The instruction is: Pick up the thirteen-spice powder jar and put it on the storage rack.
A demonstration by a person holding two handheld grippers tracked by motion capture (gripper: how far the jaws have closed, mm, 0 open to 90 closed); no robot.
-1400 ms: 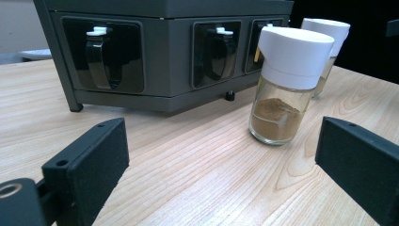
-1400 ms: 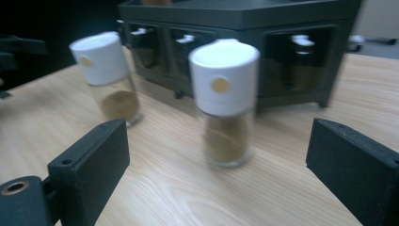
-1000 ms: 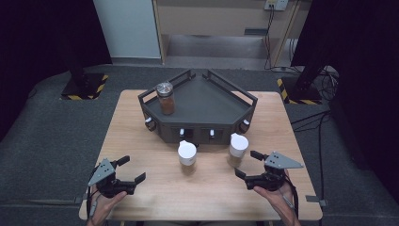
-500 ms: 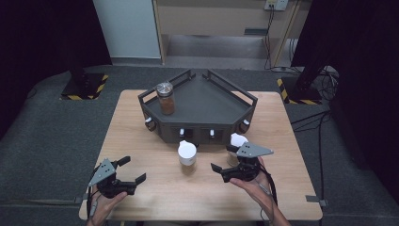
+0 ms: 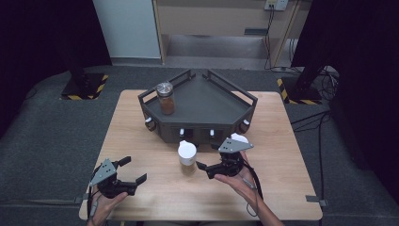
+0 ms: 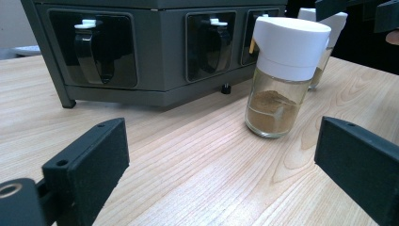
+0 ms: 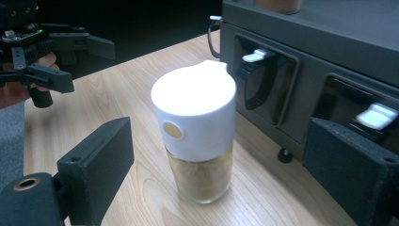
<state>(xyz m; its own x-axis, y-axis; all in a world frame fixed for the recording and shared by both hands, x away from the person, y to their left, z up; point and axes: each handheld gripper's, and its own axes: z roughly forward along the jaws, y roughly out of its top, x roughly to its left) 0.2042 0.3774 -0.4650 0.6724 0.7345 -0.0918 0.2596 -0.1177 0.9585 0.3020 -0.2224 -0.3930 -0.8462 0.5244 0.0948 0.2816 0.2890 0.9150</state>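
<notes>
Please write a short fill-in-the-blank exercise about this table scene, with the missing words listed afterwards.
1. The spice jar nearest the right tongs has a ____ cap.
2. The jar with the metal lid stands on top of the dark ____.
3. The left tongs are ____, with nothing between the jaws.
4. The table is made of ____.

Missing words: white; rack; open; wood

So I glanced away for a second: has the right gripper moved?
Yes. The right gripper has slid left across the table, away from its right edge, toward the nearer white-capped jar; jaws closing slightly, nothing gripped.
</notes>
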